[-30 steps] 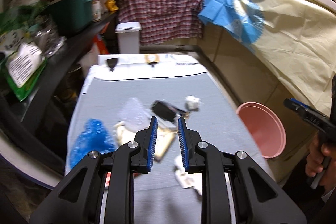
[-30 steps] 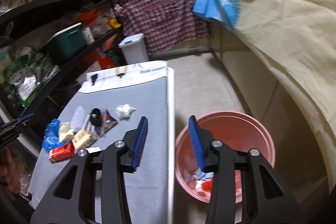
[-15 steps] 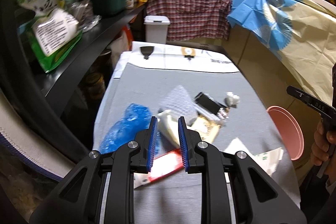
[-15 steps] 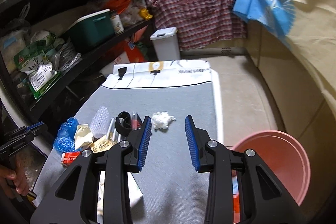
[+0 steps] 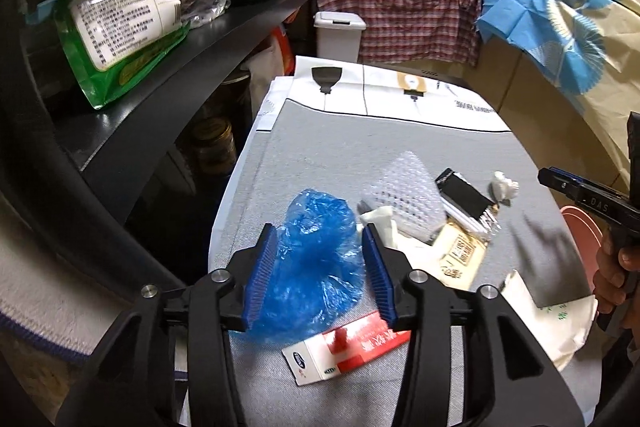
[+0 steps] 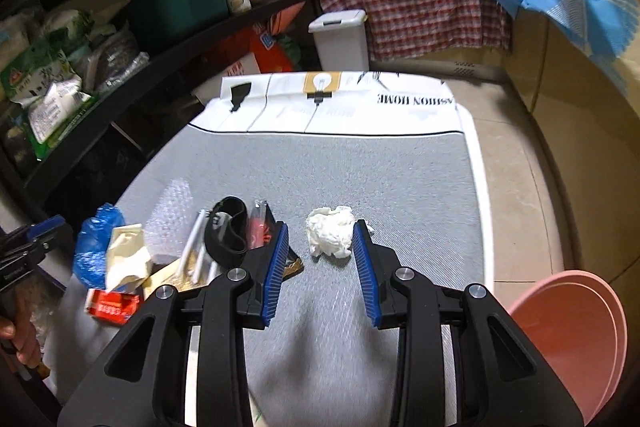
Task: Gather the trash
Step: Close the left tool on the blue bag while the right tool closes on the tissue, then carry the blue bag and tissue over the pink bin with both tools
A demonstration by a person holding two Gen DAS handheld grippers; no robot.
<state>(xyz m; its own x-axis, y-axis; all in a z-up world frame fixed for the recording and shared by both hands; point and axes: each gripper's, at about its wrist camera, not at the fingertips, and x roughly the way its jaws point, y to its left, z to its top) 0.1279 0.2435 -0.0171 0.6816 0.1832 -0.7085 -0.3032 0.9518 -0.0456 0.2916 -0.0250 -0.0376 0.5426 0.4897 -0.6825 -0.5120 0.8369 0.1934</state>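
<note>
Blue bag (image 5: 316, 247) was thin crinkled plastic film, glossy; bubble wrap (image 5: 404, 197) clear and dimpled. White tissue wad (image 6: 330, 237) looked like soft, matt crumpled paper, and the red-and-white carton (image 5: 348, 351) like smooth printed card. Table cover (image 6: 360, 167) was grey woven cloth, matt and ribbed; pink basin (image 6: 576, 339) smooth plastic.

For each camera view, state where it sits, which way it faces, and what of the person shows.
Left wrist: on the left gripper, looking down at the blue plastic bag between its just-opened jaws; the person's other hand shows at right.
Right wrist: on the right gripper, looking down at the crumpled tissue between its open jaws; a hand shows at left.
Shared: grey mat, pink basin, white bin.
</note>
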